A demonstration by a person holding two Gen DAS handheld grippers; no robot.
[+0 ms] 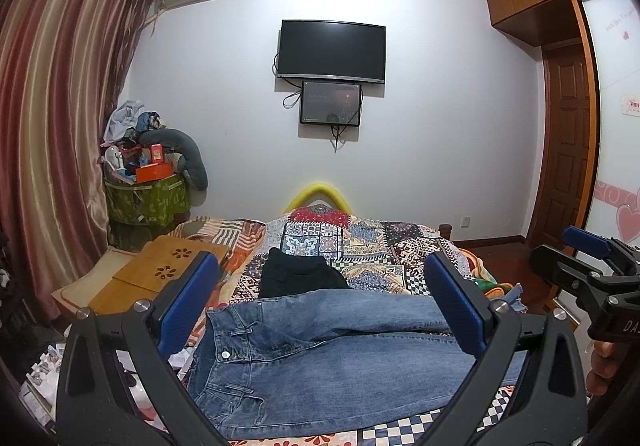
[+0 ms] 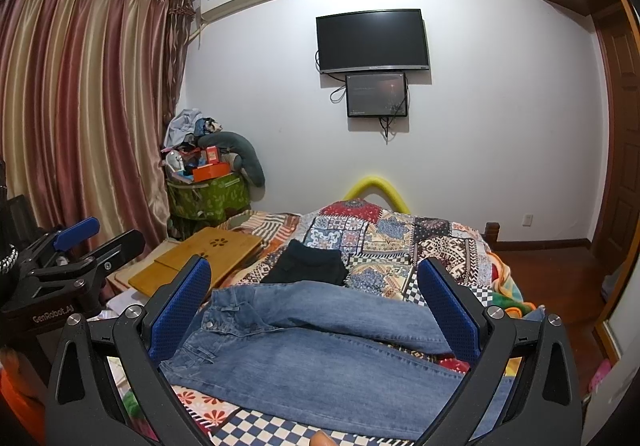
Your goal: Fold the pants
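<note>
Blue jeans (image 1: 328,358) lie spread across the patchwork bedspread (image 1: 372,246), waistband to the left, legs running right. In the right wrist view the same jeans (image 2: 320,350) fill the near bed. My left gripper (image 1: 320,298) hovers open above the jeans, nothing between its blue pads. My right gripper (image 2: 316,294) is also open and empty over the jeans. The right gripper (image 1: 588,266) shows at the right edge of the left wrist view; the left gripper (image 2: 76,250) shows at the left edge of the right wrist view.
A folded black garment (image 1: 300,274) lies on the bed beyond the jeans. A wooden lap desk (image 1: 168,270) rests at the bed's left. A cluttered green bin (image 1: 144,201) stands by the curtain (image 1: 52,117). A TV (image 1: 332,49) hangs on the far wall.
</note>
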